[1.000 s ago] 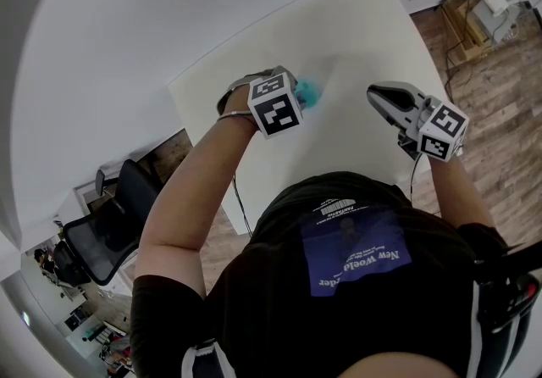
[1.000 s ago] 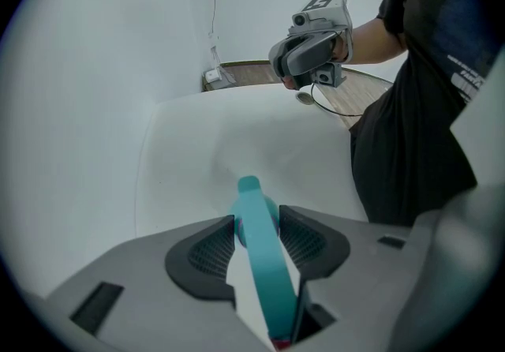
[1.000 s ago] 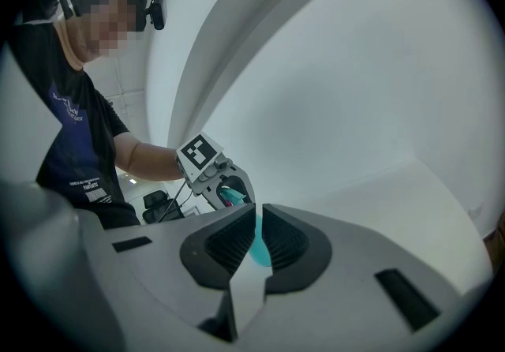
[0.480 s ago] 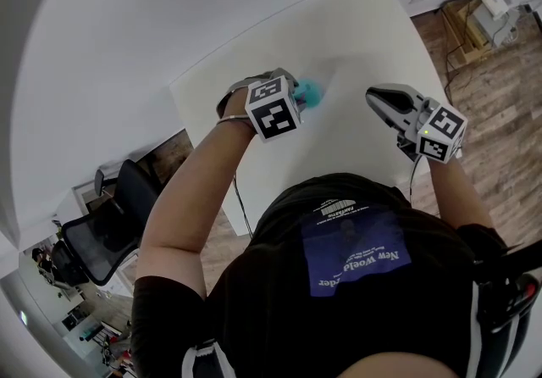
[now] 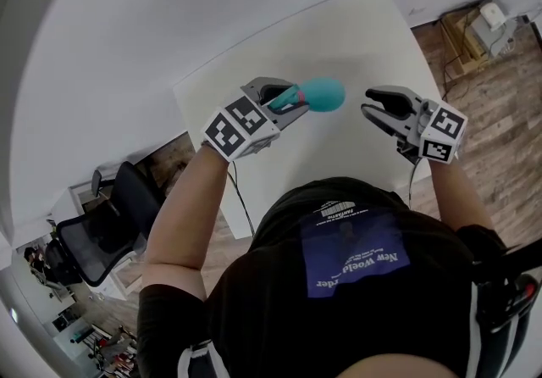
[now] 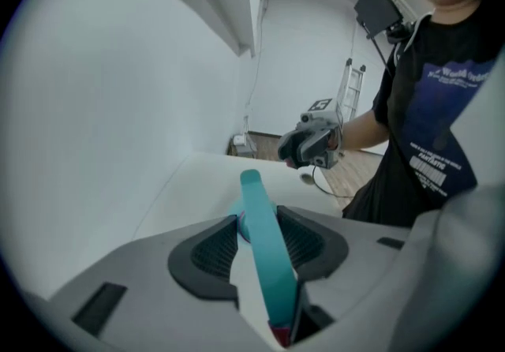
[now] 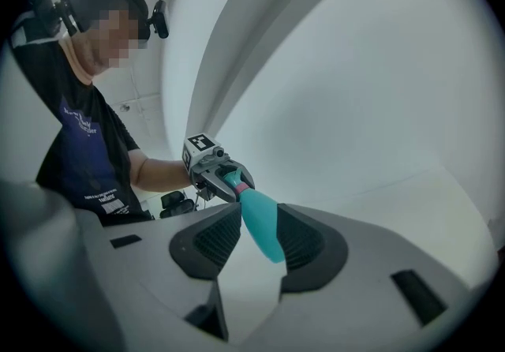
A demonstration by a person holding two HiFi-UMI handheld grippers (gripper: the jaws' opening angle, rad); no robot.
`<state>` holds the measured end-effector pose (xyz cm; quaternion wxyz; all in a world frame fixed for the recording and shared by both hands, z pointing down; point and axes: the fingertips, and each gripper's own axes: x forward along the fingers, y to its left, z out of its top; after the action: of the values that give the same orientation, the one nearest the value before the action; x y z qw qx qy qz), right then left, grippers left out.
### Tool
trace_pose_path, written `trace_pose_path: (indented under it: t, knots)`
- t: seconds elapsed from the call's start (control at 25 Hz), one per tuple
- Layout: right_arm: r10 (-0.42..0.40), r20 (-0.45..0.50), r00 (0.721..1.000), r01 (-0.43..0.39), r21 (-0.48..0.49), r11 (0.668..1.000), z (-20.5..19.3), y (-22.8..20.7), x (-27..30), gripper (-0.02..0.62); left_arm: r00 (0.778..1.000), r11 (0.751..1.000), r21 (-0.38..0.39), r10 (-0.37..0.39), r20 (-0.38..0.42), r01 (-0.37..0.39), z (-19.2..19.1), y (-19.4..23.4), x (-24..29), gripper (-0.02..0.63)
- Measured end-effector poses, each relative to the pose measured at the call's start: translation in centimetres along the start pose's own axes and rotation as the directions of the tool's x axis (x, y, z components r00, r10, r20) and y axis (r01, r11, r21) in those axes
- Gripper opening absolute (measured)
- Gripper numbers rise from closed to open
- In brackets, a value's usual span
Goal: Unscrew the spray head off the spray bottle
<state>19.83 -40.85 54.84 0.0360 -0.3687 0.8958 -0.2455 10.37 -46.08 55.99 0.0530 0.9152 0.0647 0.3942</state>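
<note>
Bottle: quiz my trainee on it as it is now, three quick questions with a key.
1. Which gripper holds the bottle?
2. True or false: the bottle rests on the table.
3. The right gripper is: A) open B) clamped on the bottle.
Key: 1 left gripper, jaws just closing on it; 2 false, held above it; 3 A, jaws just opening, nothing between them.
</note>
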Motion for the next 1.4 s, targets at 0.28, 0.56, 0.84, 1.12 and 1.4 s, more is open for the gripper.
trace_pose_path:
  t: [0.28,0.56,0.84,1.12,1.4]
  knots:
    - [0.122,-0.016,0.992,-0.123,-0.040,0.992,2.1,3.1,1.0,0.281,0.948,0.989,-0.147,0.020,0.318,0.028,2.3,-1.3,-6.1,0.164]
    - [0.225,-0.013,0.974,-0.226,-0.100,0.969,5.7,6.6,2.5,0.401,0.843,0.974,-0.182,-0.016,0.538,0.134,3.6,-4.1,-11.3,0.164]
    - [0.346,-0.085,0.934,-0.355,-0.161,0.921,7.4,11.9,5.4,0.482,0.734,0.960,-0.173,-0.045,0.677,0.219,4.3,-7.0,-15.0,0.164]
    - [0.385,-0.101,0.917,-0.396,-0.136,0.908,8.0,16.8,7.4,0.482,0.669,0.958,-0.160,-0.042,0.742,0.238,2.9,-10.4,-17.7,0.164]
    - [0.429,-0.140,0.892,-0.444,-0.100,0.890,7.8,18.9,8.3,0.478,0.597,0.944,-0.179,-0.022,0.802,0.276,2.6,-11.7,-18.2,0.164]
